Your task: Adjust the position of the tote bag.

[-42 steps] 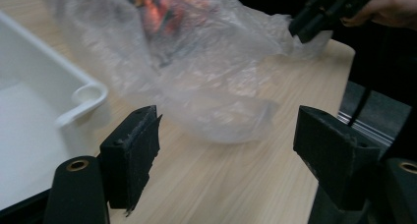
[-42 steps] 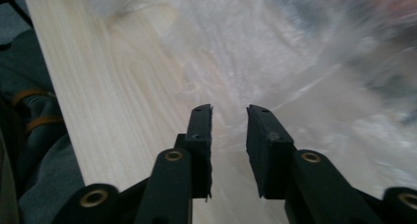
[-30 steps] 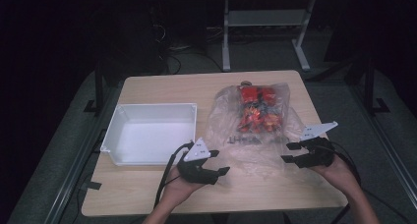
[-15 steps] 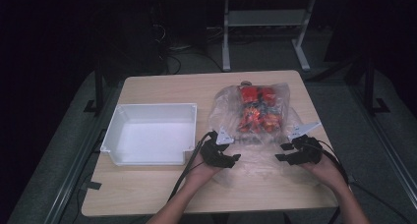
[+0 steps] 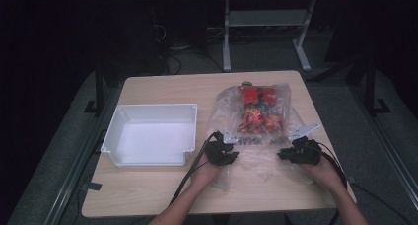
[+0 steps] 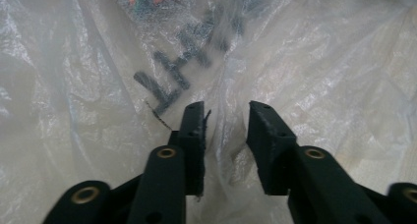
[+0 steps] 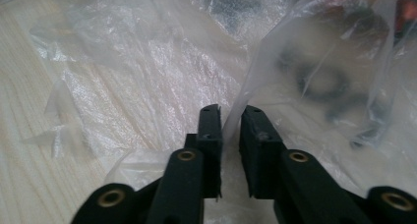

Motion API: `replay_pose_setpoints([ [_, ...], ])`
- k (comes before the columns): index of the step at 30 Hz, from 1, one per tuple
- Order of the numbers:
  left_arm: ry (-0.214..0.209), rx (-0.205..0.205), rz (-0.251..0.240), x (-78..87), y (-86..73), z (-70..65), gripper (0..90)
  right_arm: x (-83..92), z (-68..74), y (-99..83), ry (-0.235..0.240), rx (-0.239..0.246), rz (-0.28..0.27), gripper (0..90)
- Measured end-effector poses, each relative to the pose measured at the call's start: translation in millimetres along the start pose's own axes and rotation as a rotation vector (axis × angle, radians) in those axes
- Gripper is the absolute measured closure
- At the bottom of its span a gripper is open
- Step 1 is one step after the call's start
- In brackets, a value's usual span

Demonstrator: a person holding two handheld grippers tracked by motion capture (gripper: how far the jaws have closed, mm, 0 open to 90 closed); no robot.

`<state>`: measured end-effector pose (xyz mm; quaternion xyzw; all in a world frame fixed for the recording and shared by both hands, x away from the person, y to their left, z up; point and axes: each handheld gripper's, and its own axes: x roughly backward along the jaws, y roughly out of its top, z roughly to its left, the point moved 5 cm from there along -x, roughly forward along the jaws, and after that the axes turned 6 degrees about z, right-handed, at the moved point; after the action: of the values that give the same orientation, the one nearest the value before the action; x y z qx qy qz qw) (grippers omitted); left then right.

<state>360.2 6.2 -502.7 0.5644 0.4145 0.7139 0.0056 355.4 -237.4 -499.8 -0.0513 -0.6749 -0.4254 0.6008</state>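
Fingers of my right gripper (image 7: 230, 130) have just closed, pinching a bag (image 5: 256, 111) fold; my left gripper's (image 6: 226, 130) jaws, also closing, stand apart astride plastic.

In the high view the red and orange contents (image 5: 256, 111) of the crinkled clear plastic bag (image 5: 256, 158) are too small and veiled by film to identify. The dark lettering (image 6: 177, 76) printed on the bag is blurred in the left gripper view. Film hides whether the right tongs (image 7: 230, 121) pinch the raised fold. The person's forearms are cut off at the bottom edge.
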Motion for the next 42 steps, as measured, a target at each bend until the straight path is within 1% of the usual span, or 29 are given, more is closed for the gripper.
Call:
replay_pose_setpoints([
  [1,0.0,0.0,0.0,0.0,0.0,0.0,72.5,0.0,0.0,0.0,0.0,0.0,0.0,80.9],
  [2,-0.018,-0.013,-0.004,-0.2,-0.2,-1.8,74.5,-0.4,0.9,0.1,0.0,-0.003,0.002,86.2],
  [4,-0.018,-0.024,-0.003,-0.1,-0.2,-2.5,77.7,-1.0,1.7,0.5,0.004,0.003,0.001,89.1],
  [5,-0.02,-0.029,-0.005,-0.1,-0.1,-3.6,80.1,-1.4,1.6,0.7,0.006,0.011,0.002,89.8],
  [6,-0.021,-0.046,-0.005,0.0,-0.4,-4.9,81.8,-1.3,2.7,0.7,0.011,0.004,0.005,89.9],
  [7,-0.021,-0.046,-0.005,0.0,-0.4,-4.9,84.2,-1.3,2.7,0.7,0.011,0.004,0.005,89.9],
  [8,-0.025,-0.059,-0.004,0.4,-0.9,-6.8,86.4,-1.2,4.4,0.2,0.032,-0.006,0.005,90.0],
  [10,-0.028,-0.067,0.0,1.0,-1.2,-8.0,88.8,-0.7,5.1,-0.4,0.04,-0.001,0.003,90.0],
  [11,-0.037,-0.083,0.006,2.8,-2.1,-11.2,89.5,0.1,10.1,-1.4,0.063,0.01,0.002,90.0],
  [13,-0.044,-0.102,0.017,7.1,-4.1,-14.2,89.8,0.4,12.7,-3.0,0.07,0.021,0.007,90.0],
  [14,-0.044,-0.102,0.017,7.1,-4.1,-14.2,89.9,0.4,12.7,-3.0,0.07,0.021,0.007,90.0],
  [15,-0.053,-0.118,0.016,12.6,-6.3,-17.5,89.9,2.6,16.8,-5.7,0.091,0.028,0.006,90.0],
  [18,-0.06,-0.126,0.014,17.7,-9.0,-21.5,90.0,5.1,19.6,-8.3,0.095,0.045,0.011,90.0],
  [20,-0.093,-0.122,0.005,24.5,-13.4,-28.4,90.0,9.2,24.6,-11.6,0.105,0.06,0.009,90.0],
  [22,-0.113,-0.128,0.003,28.4,-16.4,-33.1,90.0,12.4,28.9,-13.6,0.112,0.074,0.003,90.0],
  [23,-0.113,-0.128,0.003,28.4,-16.4,-33.1,90.0,12.4,28.9,-13.6,0.112,0.074,0.003,90.0],
  [25,-0.137,-0.142,0.002,35.0,-21.7,-40.3,90.0,17.8,36.9,-16.5,0.119,0.094,0.0,90.0],
  [27,-0.143,-0.145,0.002,36.6,-23.2,-42.3,90.0,19.9,39.9,-17.6,0.123,0.097,0.001,90.0],
  [28,-0.159,-0.148,-0.002,41.2,-28.5,-48.7,90.0,23.3,46.2,-20.0,0.13,0.112,-0.002,90.0],
  [29,-0.159,-0.148,-0.002,41.2,-28.5,-48.7,90.0,23.3,46.2,-20.0,0.13,0.112,-0.002,90.0],
  [30,-0.168,-0.151,0.0,43.4,-31.3,-51.7,90.0,26.8,52.9,-22.8,0.131,0.137,-0.002,90.0],
  [31,-0.172,-0.157,0.002,45.5,-34.3,-54.5,90.0,26.8,52.9,-22.8,0.131,0.137,-0.002,90.0],
  [33,-0.196,-0.165,0.005,52.3,-44.1,-63.4,90.0,32.8,64.6,-27.9,0.138,0.165,0.003,90.0],
  [34,-0.196,-0.165,0.005,52.3,-44.1,-63.4,90.0,35.1,68.9,-29.7,0.141,0.17,0.004,90.0],
  [35,-0.212,-0.173,0.015,57.5,-51.2,-68.9,90.0,37.1,72.6,-31.7,0.145,0.181,0.006,90.0],
  [36,-0.212,-0.173,0.015,57.5,-51.2,-68.9,90.0,37.1,72.6,-31.7,0.145,0.181,0.006,90.0],
  [37,-0.229,-0.175,0.014,63.1,-57.4,-74.0,90.0,40.5,80.5,-36.5,0.146,0.195,0.015,90.0],
  [40,-0.239,-0.169,0.001,68.2,-61.9,-79.7,90.0,41.8,85.9,-40.0,0.153,0.203,0.018,90.0],
  [42,-0.239,-0.177,-0.009,72.7,-64.9,-84.6,90.0,43.1,92.7,-43.1,0.159,0.201,0.015,90.0],
])
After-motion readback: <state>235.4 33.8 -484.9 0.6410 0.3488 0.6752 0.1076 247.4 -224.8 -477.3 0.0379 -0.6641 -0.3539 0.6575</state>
